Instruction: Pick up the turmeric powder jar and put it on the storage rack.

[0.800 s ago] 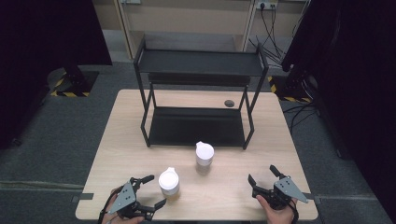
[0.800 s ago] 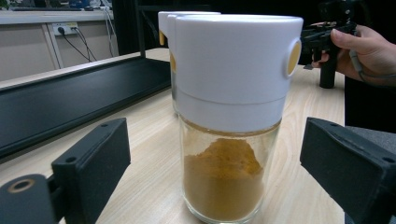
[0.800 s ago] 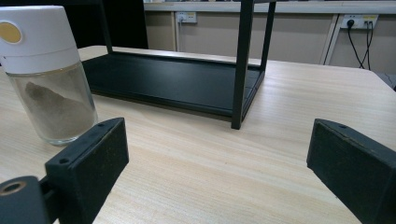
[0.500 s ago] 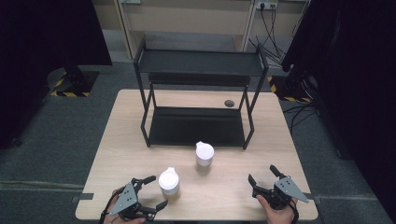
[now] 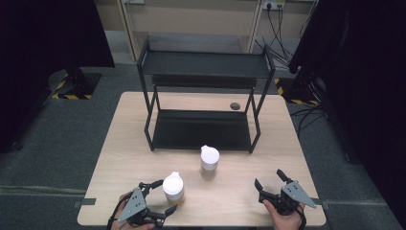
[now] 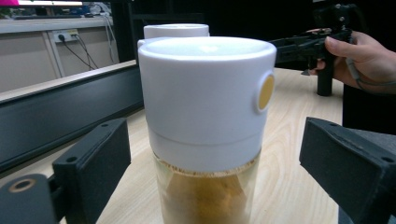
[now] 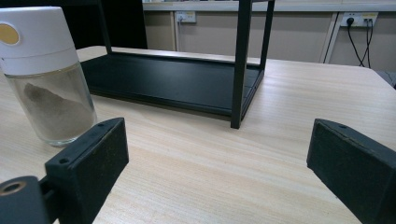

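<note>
Reaching toward a white-capped jar (image 5: 173, 186) at the near edge of the wooden table (image 5: 119, 143), the left gripper (image 5: 154, 196) stood with its jaws spread wide and nothing pressed between them. Seen in the left gripper view, the jar (image 6: 205, 126) stood upright straight ahead of the tool, framed in the gap between the two black pads but touching neither, its long axis vertical, amber-brown powder showing through the glass beneath a cap with a round yellow button. The left hand was plainly the nearer of the two to it.

The right gripper (image 5: 271, 182) hovered well apart on the far side, its jaws likewise spread and empty over bare wood. A second jar (image 5: 209, 157), holding a greyish powder, stood ahead and to the left of that tool, as the right gripper view (image 7: 44, 74) showed, and just short of the black two-tier shelf (image 5: 203, 72), whose lower deck lay directly beyond the right jaws.

Counted on the table: two jars, one shelf with two decks and one small dark disc (image 5: 234, 106) near the shelf's far right leg. The coming move appeared to turn on the left jaws closing on the jar between them.
</note>
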Demonstrator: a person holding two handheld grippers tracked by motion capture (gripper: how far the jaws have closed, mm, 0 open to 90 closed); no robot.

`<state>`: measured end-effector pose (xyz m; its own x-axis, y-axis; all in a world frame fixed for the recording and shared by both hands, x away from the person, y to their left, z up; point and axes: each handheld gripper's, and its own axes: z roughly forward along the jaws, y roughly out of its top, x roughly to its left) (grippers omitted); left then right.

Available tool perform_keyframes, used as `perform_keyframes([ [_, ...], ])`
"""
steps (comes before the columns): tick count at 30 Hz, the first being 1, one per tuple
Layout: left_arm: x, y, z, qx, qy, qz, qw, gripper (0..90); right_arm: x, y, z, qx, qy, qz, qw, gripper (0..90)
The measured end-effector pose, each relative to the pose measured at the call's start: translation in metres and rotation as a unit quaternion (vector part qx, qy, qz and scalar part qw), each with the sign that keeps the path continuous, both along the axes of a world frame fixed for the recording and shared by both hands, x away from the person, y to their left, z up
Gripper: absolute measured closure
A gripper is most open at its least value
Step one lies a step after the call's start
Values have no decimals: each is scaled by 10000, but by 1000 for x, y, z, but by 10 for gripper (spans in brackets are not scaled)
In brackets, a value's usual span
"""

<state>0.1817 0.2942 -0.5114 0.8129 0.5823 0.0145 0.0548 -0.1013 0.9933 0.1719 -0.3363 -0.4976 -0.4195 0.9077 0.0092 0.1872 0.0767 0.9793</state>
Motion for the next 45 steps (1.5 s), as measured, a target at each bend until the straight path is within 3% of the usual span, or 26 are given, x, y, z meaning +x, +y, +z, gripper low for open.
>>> perform_keyframes([
  [8,0,-13,4,-89,49,116,9999,125,0,0,0,-1,5,3,10000,56],
  [13,-2,-21,6,-124,74,322,9994,168,0,0,0,6,11,8,10000,56],
  [25,-7,-32,7,-40,15,543,9985,297,0,0,0,4,11,14,10000,56],
  [35,-11,-37,12,40,36,678,9977,304,1,-1,0,31,11,23,10000,58],
  [45,-10,-39,27,-60,-50,783,9969,304,1,-1,0,10,9,35,10000,63],
])
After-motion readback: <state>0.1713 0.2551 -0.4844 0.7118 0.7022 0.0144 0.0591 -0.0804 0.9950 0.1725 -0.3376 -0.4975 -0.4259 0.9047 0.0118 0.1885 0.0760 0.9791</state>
